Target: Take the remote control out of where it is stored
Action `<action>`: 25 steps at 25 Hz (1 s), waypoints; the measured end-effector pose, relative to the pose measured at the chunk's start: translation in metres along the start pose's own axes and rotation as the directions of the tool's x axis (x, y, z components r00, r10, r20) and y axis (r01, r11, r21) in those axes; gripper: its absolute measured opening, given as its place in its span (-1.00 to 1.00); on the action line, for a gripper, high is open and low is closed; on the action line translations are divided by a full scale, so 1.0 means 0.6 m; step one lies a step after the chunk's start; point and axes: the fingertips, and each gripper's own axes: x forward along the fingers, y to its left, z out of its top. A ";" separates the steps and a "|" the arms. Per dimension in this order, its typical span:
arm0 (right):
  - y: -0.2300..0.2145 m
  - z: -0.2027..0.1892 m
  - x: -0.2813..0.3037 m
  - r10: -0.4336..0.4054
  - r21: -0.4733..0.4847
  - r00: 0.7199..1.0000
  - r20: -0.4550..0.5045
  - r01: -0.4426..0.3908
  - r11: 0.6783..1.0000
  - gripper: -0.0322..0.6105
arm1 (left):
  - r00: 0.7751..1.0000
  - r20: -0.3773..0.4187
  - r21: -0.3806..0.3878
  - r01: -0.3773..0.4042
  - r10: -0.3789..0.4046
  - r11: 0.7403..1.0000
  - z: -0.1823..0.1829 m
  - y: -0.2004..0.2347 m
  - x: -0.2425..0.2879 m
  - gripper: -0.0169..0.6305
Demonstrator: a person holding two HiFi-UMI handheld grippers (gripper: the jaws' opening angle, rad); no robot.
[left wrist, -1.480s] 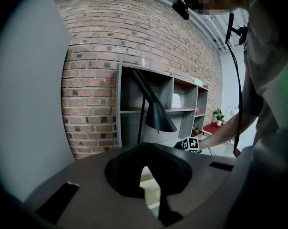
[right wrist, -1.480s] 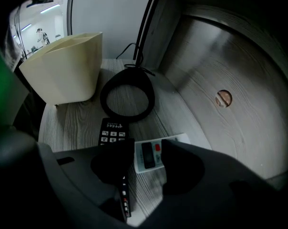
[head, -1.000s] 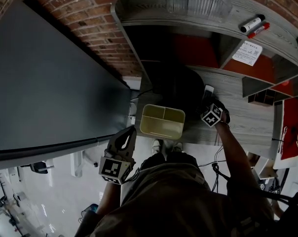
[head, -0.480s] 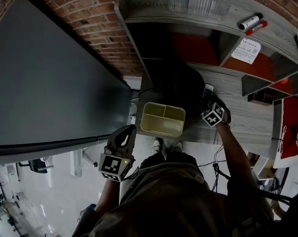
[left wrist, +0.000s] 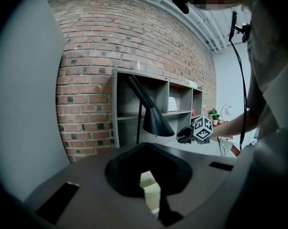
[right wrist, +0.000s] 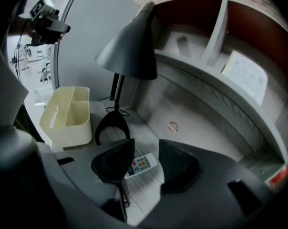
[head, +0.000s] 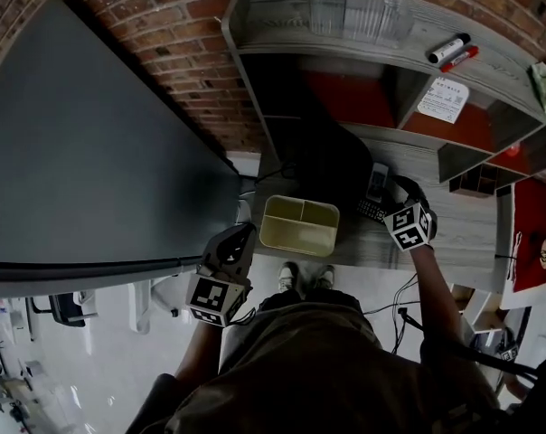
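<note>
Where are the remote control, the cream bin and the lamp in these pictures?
remote control (right wrist: 141, 163), right gripper view, on its buttoned top face.
cream bin (right wrist: 70, 130), right gripper view, on its near outer wall.
lamp (right wrist: 129, 46), right gripper view, on its grey shade.

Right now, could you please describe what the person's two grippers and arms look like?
The left gripper and right gripper match: dark grey moulded bodies with two black wedge-shaped jaws, each carrying a white cube printed with black square markers. The person wears a short-sleeved khaki shirt. A thin black cable runs beside the right arm.
</note>
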 end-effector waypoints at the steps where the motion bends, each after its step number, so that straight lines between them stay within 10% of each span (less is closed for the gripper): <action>1: -0.006 0.011 -0.016 -0.011 0.019 1.000 0.025 0.010 1.000 -0.39 | 1.000 0.004 0.003 0.005 -0.005 1.000 0.003 -0.001 0.002 -0.92; 25: -0.015 0.251 -0.320 -0.151 0.211 0.855 0.497 0.050 0.976 -0.67 | 0.987 0.095 0.072 0.123 -0.130 0.990 0.067 -0.013 0.033 -0.92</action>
